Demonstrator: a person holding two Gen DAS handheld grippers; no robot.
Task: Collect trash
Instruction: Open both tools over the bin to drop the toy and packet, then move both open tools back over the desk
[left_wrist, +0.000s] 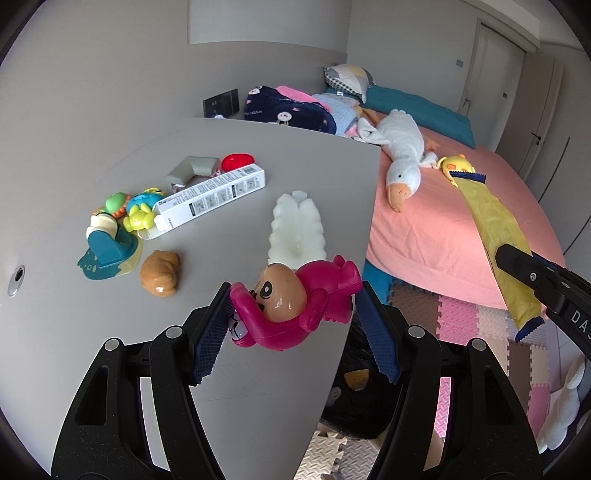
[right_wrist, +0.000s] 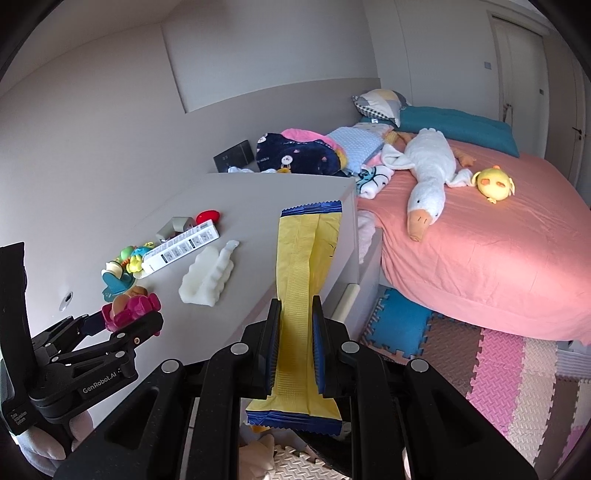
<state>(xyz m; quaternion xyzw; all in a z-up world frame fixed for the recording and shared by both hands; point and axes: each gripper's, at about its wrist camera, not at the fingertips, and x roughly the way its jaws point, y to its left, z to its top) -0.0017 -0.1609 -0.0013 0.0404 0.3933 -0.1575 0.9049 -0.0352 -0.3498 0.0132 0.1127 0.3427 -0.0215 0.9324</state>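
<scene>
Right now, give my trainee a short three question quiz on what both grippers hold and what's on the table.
1. True or false: the right gripper is shut on a yellow wrapper.
2. What does the left gripper grip: A a pink toy, B a white box, C a plush goose?
3. Where does the goose lie?

Key: 1 true. 2 A. 3 On the pink bed.

left tongs (left_wrist: 295, 317) clamped half-wide, right tongs (right_wrist: 295, 350) pinched nearly shut, both angled downward.

The left gripper's (left_wrist: 291, 325) jaws hide the dark bin (left_wrist: 354, 406) below the table edge.
</scene>
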